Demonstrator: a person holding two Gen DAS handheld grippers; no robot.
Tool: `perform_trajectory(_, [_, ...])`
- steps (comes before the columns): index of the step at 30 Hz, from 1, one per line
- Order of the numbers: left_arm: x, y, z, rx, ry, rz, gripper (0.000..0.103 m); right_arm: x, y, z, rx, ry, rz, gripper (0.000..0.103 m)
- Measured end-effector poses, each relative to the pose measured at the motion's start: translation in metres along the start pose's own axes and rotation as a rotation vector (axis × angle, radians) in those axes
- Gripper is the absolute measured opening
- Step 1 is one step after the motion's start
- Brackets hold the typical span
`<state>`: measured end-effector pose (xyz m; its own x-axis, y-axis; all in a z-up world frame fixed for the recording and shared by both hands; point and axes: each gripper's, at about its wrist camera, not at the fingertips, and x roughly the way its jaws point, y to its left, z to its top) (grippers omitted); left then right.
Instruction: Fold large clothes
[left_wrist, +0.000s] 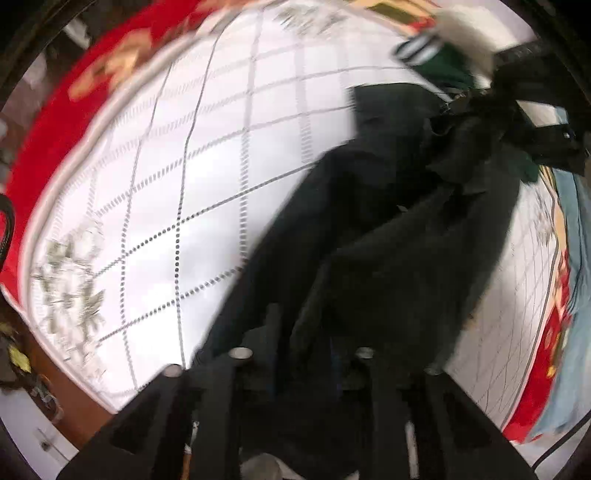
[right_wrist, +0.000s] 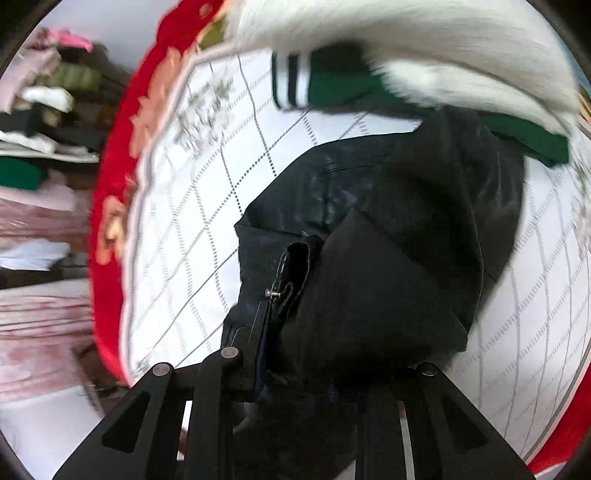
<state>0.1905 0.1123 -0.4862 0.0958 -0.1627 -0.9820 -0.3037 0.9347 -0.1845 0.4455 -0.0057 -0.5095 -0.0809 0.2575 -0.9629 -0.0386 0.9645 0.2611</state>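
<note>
The left hand-held gripper (left_wrist: 301, 354) and right hand-held gripper (right_wrist: 295, 325) each apparently clench the black garment (left_wrist: 388, 236), which hangs ahead of them above the white checked cloth (left_wrist: 166, 177); blur obscures details.

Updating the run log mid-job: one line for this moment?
left gripper: shut on black garment | right gripper: shut on black garment | garment lifted over quilted mat | frames blurred

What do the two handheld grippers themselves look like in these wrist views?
Both the left gripper and the right gripper are matte black, with flat angular linkage bars, elongated cut-out slots and round silver pivot pins. No sleeves or markings are visible.
</note>
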Motion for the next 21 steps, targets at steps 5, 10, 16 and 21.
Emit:
perform_trajectory(5, [0.015,0.038,0.001,-0.051,0.011,0.0,0.085,0.045,0.031,0.023,-0.067,0.065,-0.005,0.059])
perform_trajectory(10, [-0.005,0.05,-0.013,-0.094,0.002,-0.001,0.092,0.009,0.01,0.014,-0.073,0.031,0.24,0.074])
perform_trajectory(16, [-0.01,0.027,-0.011,-0.077,-0.031,0.084,0.093,-0.044,-0.13,-0.012,0.17,-0.13,0.024,0.075])
perform_trajectory(21, [-0.011,0.008,0.011,-0.059,-0.076,0.128,0.093,0.018,-0.213,-0.009,0.356,-0.041,0.198,0.075])
